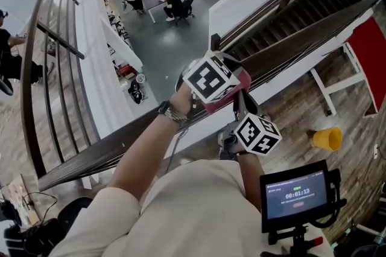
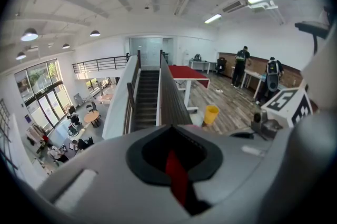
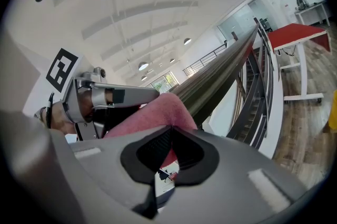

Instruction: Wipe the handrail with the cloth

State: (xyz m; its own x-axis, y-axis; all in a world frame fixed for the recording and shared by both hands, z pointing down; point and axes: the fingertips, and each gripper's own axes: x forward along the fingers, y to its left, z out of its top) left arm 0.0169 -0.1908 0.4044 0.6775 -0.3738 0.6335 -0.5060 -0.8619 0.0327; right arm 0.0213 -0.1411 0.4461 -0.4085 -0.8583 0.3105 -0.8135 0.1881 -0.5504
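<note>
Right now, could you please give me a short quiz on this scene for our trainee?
1. True or false: the cloth lies on the handrail.
2. Which thing stands to the right of the handrail in the head view? A: yellow bucket. B: blue crate. C: green chair.
3. What is pinched in the left gripper?

Key: 1 true. 2 A. 3 the cloth.

Left arm [image 1: 142,156] stretched forward, wrist [image 1: 175,110] straight. Left tongs [image 2: 169,131] tipped downward, jaws closed on a thin strip of cloth [image 2: 176,175]. Right tongs [image 3: 172,131] also closed, can't tell whether anything is pinched. They're held just beside the left tongs, closer in.
</note>
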